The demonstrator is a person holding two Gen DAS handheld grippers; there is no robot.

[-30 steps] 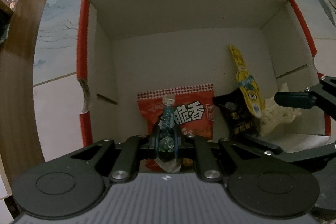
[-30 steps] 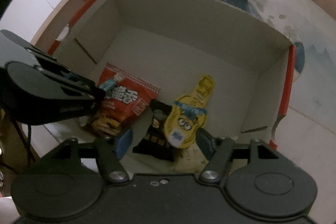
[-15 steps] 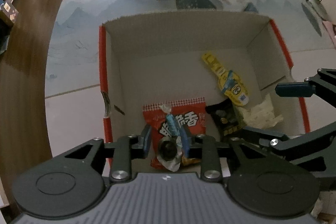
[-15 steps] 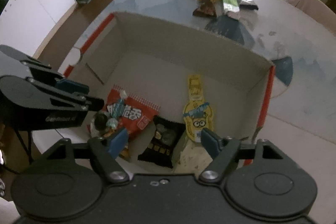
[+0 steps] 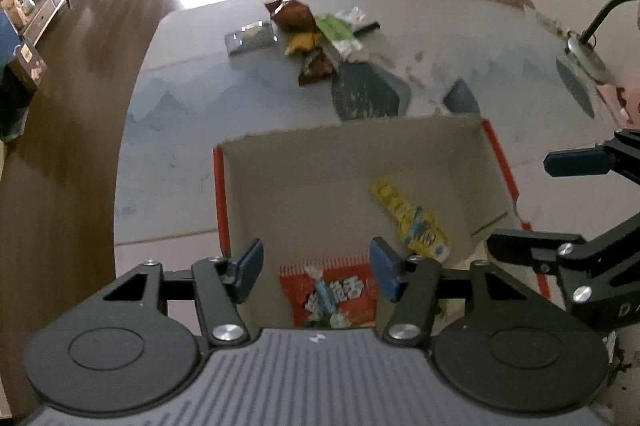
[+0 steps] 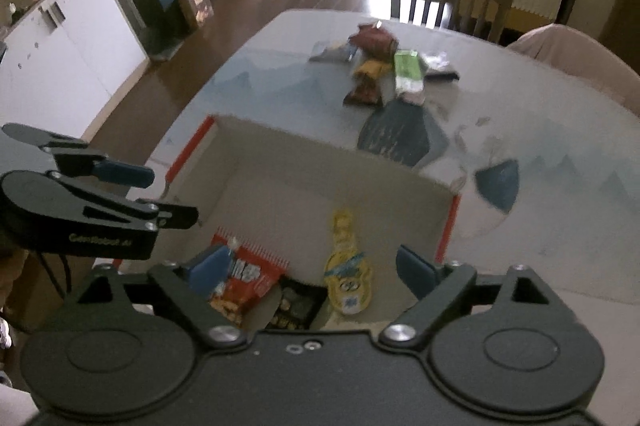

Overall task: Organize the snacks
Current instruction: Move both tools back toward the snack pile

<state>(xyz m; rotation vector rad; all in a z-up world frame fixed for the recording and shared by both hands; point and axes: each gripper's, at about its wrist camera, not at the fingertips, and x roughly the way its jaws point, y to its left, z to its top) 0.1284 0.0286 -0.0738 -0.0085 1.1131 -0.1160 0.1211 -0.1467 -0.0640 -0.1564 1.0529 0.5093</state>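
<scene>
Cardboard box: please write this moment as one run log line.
left gripper: open, empty | right gripper: open, empty | cardboard box: snacks inside | loose snacks: on table

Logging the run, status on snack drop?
Both hand-held grippers open, jaws just opened, nothing between. Candy on red bag in box. Path clear.

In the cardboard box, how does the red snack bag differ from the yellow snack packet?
The red snack bag is broad and rectangular; the yellow snack packet is long and narrow. The red snack bag has a small wrapped candy on it; the yellow snack packet has nothing on it. Both lie flat on the floor of the cardboard box.
</scene>
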